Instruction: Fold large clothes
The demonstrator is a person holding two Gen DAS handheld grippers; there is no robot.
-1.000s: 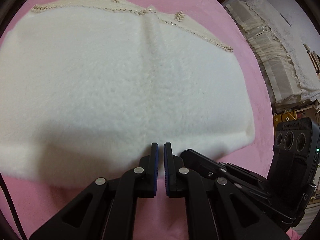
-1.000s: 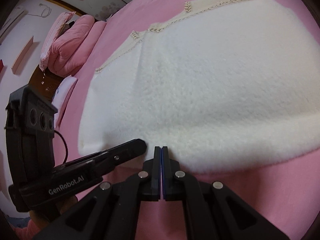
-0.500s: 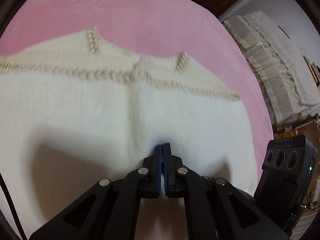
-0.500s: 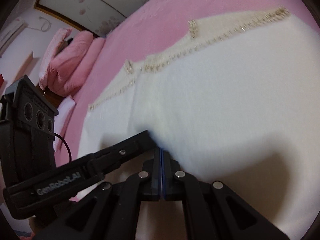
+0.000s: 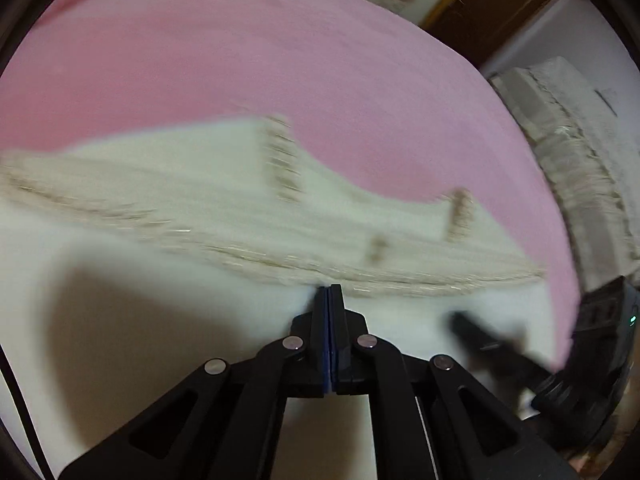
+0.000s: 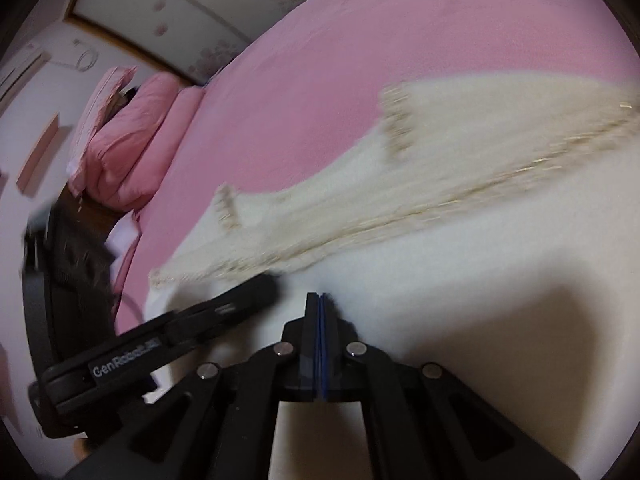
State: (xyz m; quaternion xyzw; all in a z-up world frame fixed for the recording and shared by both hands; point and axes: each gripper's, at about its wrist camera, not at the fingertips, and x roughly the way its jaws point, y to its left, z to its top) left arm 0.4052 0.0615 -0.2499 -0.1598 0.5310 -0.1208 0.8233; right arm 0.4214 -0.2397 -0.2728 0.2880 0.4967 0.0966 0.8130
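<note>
A large cream fleece garment [image 5: 168, 264] with braided beige trim lies on the pink bed; it also shows in the right wrist view [image 6: 460, 248]. My left gripper [image 5: 329, 292] is shut on the garment's white fleece edge and holds it over the trimmed part. My right gripper [image 6: 319, 298] is shut on the same edge, close beside the left one. Each gripper shows in the other's view, the right one [image 5: 500, 352] at lower right, the left one [image 6: 168, 336] at lower left. The frames are motion-blurred.
The pink bedsheet [image 5: 240, 60] stretches beyond the garment. Pink pillows [image 6: 132, 140] are stacked at the bed's head. A pale lace-covered piece of furniture [image 5: 576, 168] stands beside the bed, and a brown door [image 5: 492, 12] is behind.
Both grippers closed on the near fleece edge, lifted it and carried it forward over the garment toward the braided trim. The pink sheet beyond has come into view.
</note>
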